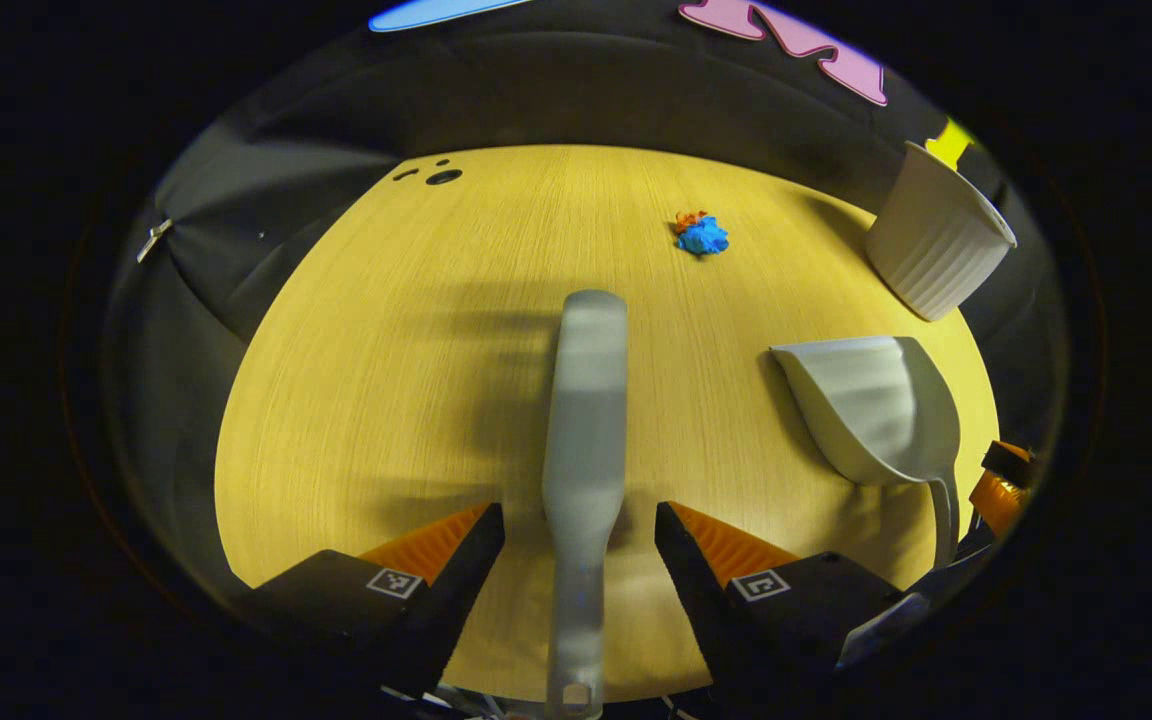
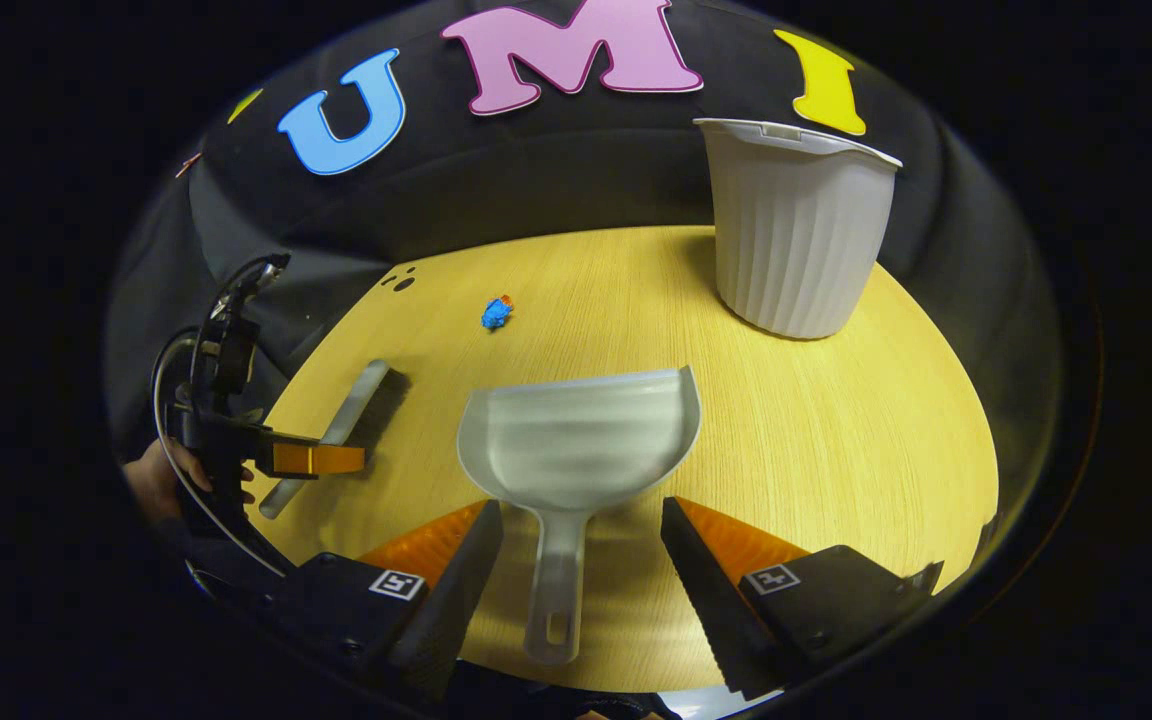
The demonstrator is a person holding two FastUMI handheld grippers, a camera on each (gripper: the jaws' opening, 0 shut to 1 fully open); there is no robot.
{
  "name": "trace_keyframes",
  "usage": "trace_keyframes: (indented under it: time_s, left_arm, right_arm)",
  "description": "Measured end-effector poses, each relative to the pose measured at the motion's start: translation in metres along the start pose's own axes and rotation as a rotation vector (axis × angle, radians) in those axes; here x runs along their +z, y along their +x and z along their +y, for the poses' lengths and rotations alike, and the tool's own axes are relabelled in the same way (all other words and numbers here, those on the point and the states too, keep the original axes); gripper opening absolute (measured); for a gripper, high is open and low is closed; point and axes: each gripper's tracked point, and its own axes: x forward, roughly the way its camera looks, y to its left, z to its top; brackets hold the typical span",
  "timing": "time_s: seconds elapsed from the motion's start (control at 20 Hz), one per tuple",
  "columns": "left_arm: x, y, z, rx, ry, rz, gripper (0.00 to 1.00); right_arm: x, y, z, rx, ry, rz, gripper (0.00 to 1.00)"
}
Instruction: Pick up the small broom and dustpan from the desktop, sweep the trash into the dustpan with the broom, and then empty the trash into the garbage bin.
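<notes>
Wooden desktop (image 2: 836, 440) holds broom (image 1: 584, 420) and dustpan (image 2: 576, 440) unlifted, each handle between the spread, untouching fingers of left gripper (image 1: 581, 540) and right gripper (image 2: 581, 540); trash (image 2: 496, 313) unswept, bin (image 2: 796, 230) waiting.

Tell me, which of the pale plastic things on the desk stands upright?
The ribbed garbage bin, standing at the desk's far edge. The dustpan and the small broom both lie flat, each between an open tool's fingers.

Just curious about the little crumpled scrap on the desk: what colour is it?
Mostly blue with a bit of orange, clearest in the left gripper view: the trash.
</notes>
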Motion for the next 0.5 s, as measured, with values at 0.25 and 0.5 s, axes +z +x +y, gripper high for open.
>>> trace_keyframes:
  time_s: [0.25, 0.5]
  left_arm:
    - [0.001, 0.013, 0.001, 0.011, -0.015, 0.03, 0.93]
    - [-0.003, 0.019, 0.006, 0.034, -0.001, 0.039, 0.66]
  right_arm:
    - [-0.008, 0.003, 0.006, 0.014, 0.021, 0.03, 0.99]
    - [-0.014, 0.007, 0.004, -0.007, 0.025, 0.059, 0.99]
